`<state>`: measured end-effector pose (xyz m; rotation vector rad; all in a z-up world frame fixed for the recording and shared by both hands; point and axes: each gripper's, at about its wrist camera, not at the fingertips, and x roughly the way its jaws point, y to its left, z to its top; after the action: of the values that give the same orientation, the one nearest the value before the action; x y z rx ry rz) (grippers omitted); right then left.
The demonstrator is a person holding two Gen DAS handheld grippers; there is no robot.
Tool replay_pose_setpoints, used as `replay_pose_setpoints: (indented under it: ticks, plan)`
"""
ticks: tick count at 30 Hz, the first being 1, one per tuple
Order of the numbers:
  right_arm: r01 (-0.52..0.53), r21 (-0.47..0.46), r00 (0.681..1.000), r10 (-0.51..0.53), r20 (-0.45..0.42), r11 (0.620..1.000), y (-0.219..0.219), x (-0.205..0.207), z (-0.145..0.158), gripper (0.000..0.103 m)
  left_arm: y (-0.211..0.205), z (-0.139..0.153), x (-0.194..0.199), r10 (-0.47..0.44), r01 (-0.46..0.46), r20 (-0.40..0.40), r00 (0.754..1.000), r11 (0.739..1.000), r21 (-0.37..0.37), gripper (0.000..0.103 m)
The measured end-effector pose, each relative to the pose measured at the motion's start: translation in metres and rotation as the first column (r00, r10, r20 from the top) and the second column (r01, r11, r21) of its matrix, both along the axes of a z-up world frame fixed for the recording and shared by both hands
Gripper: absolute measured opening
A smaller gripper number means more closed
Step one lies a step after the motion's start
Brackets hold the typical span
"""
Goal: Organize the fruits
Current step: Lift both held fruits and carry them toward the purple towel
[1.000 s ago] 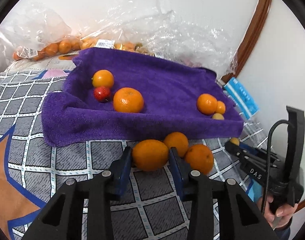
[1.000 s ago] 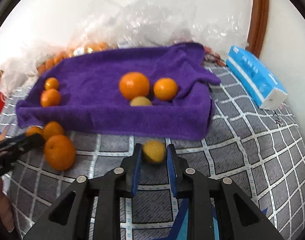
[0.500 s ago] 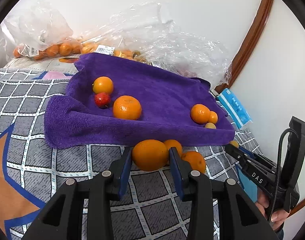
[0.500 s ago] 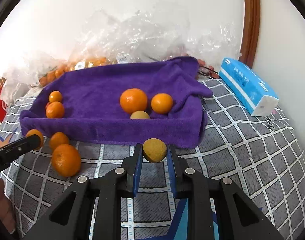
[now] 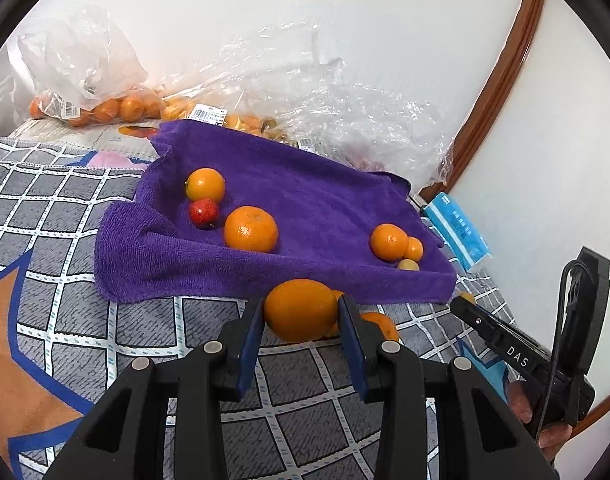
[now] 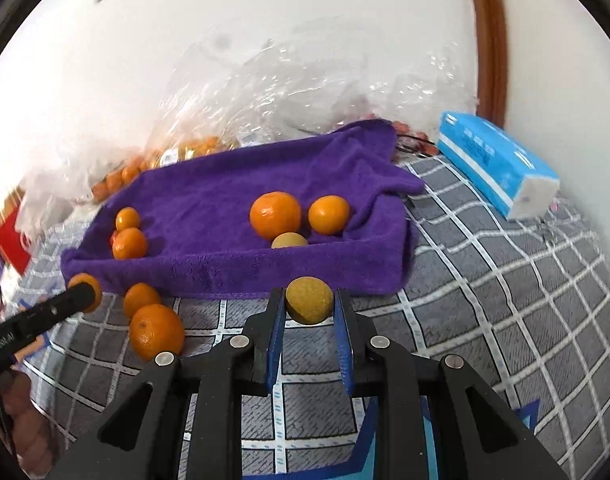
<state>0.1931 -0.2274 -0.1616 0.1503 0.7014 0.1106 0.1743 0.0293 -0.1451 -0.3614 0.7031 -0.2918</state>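
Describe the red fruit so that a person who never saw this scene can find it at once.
Find the purple towel spread on the checked cover. Near its left end, three fruits sit close together. The red fruit lies between the two oranges there, smaller than both, and it is the only red piece on the towel.

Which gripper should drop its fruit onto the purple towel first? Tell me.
Either could; slightly the right. The right gripper holds the yellowish fruit near the towel's front edge, beside its matching fruit.
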Motion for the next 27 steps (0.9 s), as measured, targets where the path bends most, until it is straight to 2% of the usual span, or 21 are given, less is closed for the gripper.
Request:
replay_pose_setpoints:
  ticks: [7,14,20,24,27]
  plan:
    - [0.092,0.019,0.995,-0.091,-0.048,0.996,-0.009,-0.016,0.004,0.024,0.010,0.005,-0.005,0.029,-0.028,0.021,0.999,0.997,-0.067,0.035]
    - [0.151,0.035,0.988,-0.149,-0.040,0.988,-0.006,-0.049,0.022,0.024,0.009,0.009,-0.010,0.047,-0.046,0.037,0.998,0.998,-0.045,0.035]
    - [0.176,0.046,0.984,-0.175,-0.021,0.983,0.003,-0.061,0.037,0.024,0.007,0.021,-0.022,0.018,-0.012,0.083,0.996,0.998,-0.066,0.035]
    - [0.210,0.034,0.978,-0.210,-0.016,0.977,0.011,-0.069,0.047,0.024,0.015,0.028,-0.029,-0.021,0.032,0.065,0.998,0.985,-0.167,0.035]
    - [0.235,0.014,0.972,-0.235,-0.001,0.972,0.017,-0.076,0.058,0.024,0.016,0.033,-0.029,-0.023,0.026,0.028,0.999,0.993,-0.112,0.035]
